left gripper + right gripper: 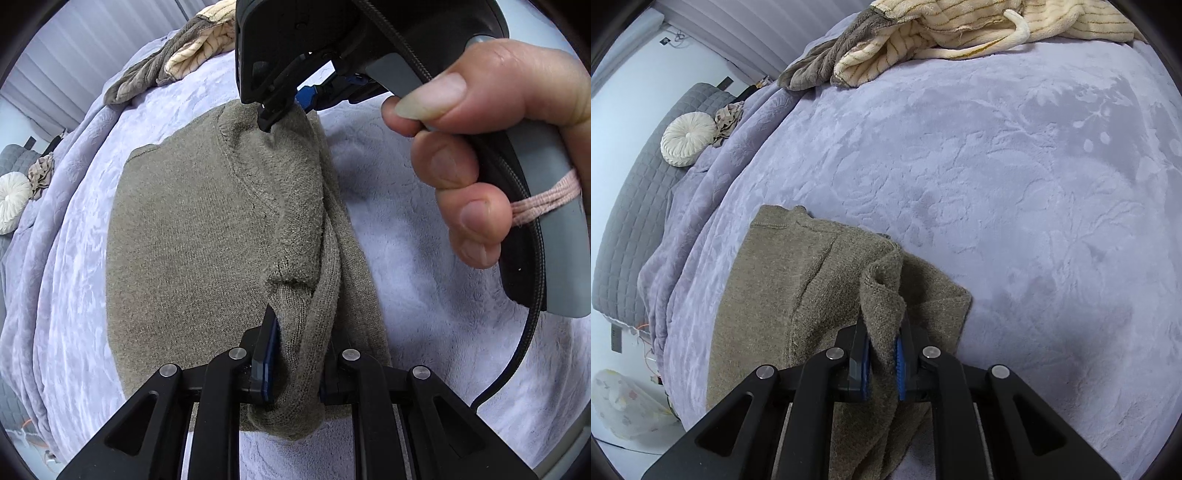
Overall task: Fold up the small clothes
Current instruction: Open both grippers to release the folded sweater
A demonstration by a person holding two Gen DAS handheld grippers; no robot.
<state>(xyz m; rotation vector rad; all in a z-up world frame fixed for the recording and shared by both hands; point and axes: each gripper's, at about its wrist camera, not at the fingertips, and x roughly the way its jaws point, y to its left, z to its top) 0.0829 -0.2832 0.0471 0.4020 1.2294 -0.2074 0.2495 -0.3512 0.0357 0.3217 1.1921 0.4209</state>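
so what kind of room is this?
Most likely a bedroom: the olive knit garment lies on a lavender plush blanket covering a bed, with a round white cushion and a grey quilted headboard behind.

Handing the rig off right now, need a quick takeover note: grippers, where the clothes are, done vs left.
Left gripper: shut on a bunched edge of the olive-brown knit garment, near its lower end.
Right gripper: shut on the same folded-over edge at the far end; a hand holds it.
Garment: lies on the lavender blanket, its right side lifted and partly turned over the middle.
Done: one fold started, flap pinched at both ends.
Left: likely lay the flap flat, release, finish the folds.
Pile: cream striped and grey fleece clothes at the far edge of the blanket, not folded yet.
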